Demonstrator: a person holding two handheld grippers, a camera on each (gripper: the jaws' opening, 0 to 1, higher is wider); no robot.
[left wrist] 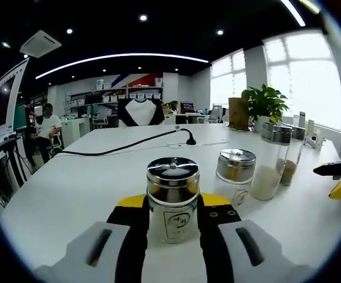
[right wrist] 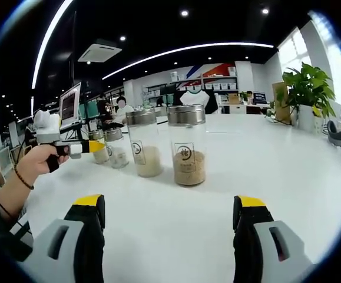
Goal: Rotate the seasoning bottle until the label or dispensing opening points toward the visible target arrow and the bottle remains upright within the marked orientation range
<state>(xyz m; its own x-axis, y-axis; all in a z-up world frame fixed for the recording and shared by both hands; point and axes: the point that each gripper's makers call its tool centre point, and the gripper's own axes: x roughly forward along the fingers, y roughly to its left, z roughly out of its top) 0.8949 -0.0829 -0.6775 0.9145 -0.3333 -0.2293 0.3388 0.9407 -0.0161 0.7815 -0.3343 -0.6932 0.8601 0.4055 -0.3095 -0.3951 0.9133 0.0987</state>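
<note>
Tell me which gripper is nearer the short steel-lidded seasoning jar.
Left. The left gripper has its fingers on either side of the short jar; the right gripper faces the tall jars, well apart.

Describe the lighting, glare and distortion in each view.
Left gripper view: bright windows wash out at the right; ceiling lights reflect off the short bottle lid between the left tongs; the fisheye bends the table edge. Right gripper view: even light, the ceiling strip curves, the tall bottles look sharp, and the open right tongs look stretched.
</note>
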